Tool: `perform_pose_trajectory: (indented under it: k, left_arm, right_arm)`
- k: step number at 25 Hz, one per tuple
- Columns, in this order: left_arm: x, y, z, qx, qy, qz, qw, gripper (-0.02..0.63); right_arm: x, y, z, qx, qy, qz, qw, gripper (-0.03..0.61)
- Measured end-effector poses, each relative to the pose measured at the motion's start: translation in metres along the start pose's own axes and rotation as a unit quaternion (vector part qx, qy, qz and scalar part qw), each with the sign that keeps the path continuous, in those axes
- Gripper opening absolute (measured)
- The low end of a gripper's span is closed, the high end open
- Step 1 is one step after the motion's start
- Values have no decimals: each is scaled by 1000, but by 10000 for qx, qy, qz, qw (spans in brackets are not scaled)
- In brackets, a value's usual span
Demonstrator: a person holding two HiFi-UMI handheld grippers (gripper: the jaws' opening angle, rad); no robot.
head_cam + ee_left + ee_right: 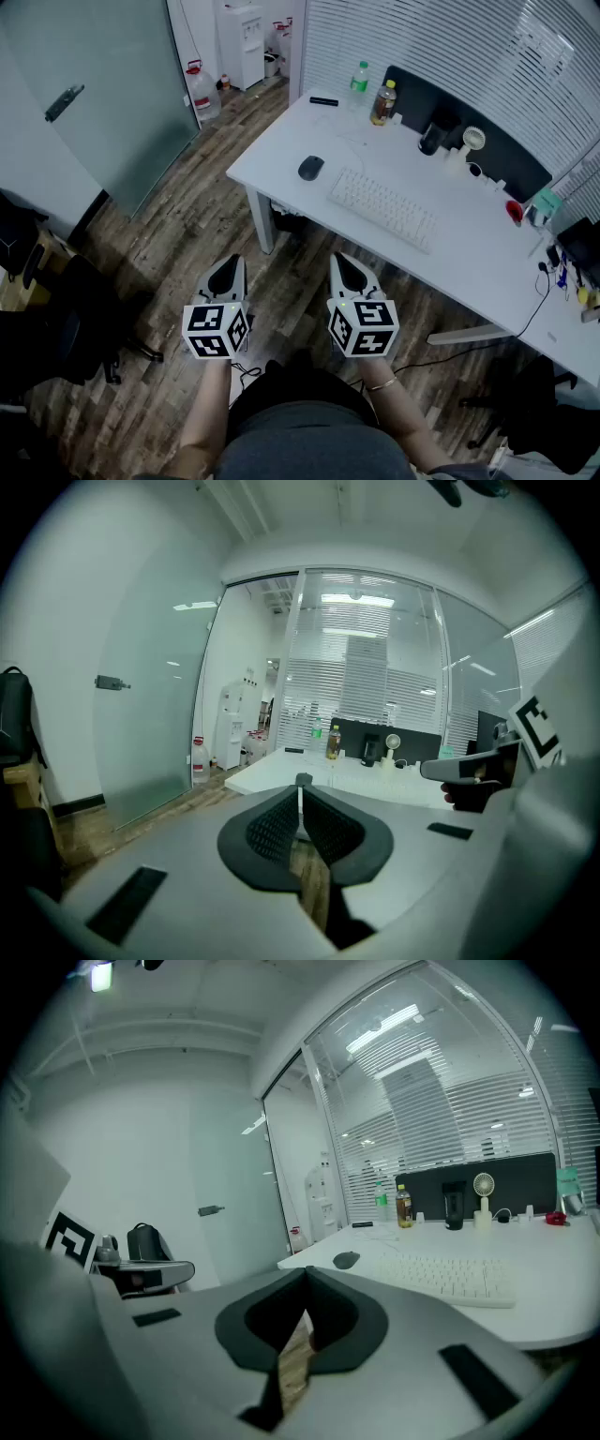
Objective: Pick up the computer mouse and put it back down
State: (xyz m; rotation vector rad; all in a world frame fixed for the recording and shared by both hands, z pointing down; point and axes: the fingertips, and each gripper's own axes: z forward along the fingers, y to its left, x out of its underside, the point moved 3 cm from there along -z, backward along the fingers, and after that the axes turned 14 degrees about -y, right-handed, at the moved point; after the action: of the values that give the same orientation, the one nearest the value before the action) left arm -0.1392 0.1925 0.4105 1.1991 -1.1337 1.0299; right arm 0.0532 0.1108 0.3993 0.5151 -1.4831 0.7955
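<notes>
A dark computer mouse (310,168) lies on the white desk (487,253), left of the white keyboard (383,208); the right gripper view also shows the mouse (346,1260) on the desk's near corner. Both grippers hang over the wooden floor, well short of the desk. My left gripper (228,270) has its jaws together with nothing between them, and in its own view the left gripper (302,782) points at the desk. My right gripper (343,265) is likewise shut and empty, and the right gripper (306,1274) aims toward the mouse.
A black monitor (469,131), two bottles (371,94), a small fan (472,141) and a dark cup (432,139) stand along the desk's far side. A frosted glass door (103,103) is at left. Dark chairs (66,319) stand at lower left.
</notes>
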Motion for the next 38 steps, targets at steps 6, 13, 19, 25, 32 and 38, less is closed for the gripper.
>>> perform_pose_trajectory:
  k: [6, 13, 19, 25, 32, 38]
  left_arm:
    - [0, -3, 3, -11, 19, 41, 10000, 32]
    - [6, -9, 2, -78, 76, 111, 9999, 32]
    - [6, -20, 7, -82, 74, 215, 9997, 32]
    - [3, -24, 15, -122, 75, 315, 9994, 32]
    - [2, -16, 41, 0, 85, 337, 9994, 32]
    - [6, 21, 88, 162, 122, 289, 9994, 32]
  right_arm:
    - [-1, -3, 1, -9, -80, 64, 9999, -6]
    - [-3, -11, 1, -2, -115, 141, 9998, -2]
    - [-3, -20, 3, -168, -89, 232, 9995, 62]
    - [1, -22, 11, -312, -19, 401, 9987, 98]
    - [2, -26, 37, -271, -37, 545, 9981, 150]
    - [11, -30, 89, -16, -15, 656, 9978, 167]
